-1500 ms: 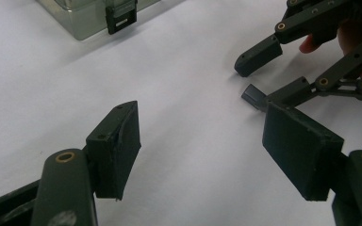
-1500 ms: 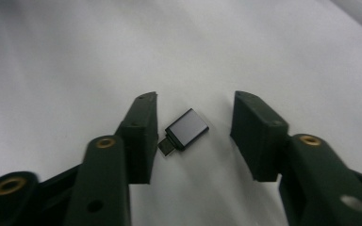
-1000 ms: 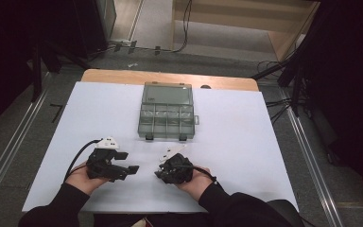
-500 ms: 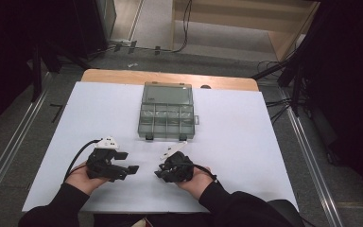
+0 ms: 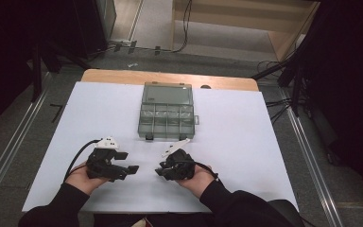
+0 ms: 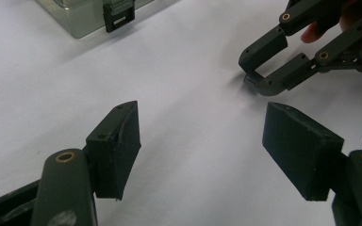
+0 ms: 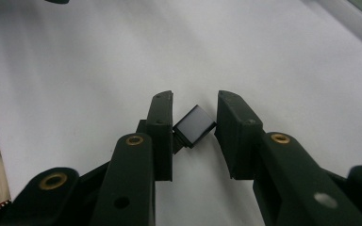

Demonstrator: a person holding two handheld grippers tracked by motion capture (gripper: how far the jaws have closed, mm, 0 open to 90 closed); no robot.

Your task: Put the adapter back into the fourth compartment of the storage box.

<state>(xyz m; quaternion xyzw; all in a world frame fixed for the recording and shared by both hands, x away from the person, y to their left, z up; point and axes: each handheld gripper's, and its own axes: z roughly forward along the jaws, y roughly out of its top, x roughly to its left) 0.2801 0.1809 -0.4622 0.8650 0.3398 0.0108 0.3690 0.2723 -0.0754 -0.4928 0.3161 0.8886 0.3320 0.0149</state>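
A clear grey compartment box (image 5: 166, 116) stands at the middle of the white table (image 5: 246, 123), its lid lying flat behind it. The box's front corner and a black latch (image 6: 118, 14) appear in the left gripper view. My left gripper (image 5: 131, 169) rests near the front edge, and its jaws (image 6: 200, 150) stand wide apart over bare table. A short way to its right, my right gripper (image 5: 159, 171) points toward it. In the right gripper view its jaws (image 7: 195, 101) hold a small dark square block (image 7: 195, 125), tilted, close to the table. That gripper (image 6: 259, 63) also sits at the upper right of the left gripper view.
The table's wooden far edge (image 5: 170, 78) lies behind the box. Metal rails (image 5: 9, 146) run along the floor on both sides, and cables (image 5: 283, 101) trail at the right. White surface lies open on either side of the box.
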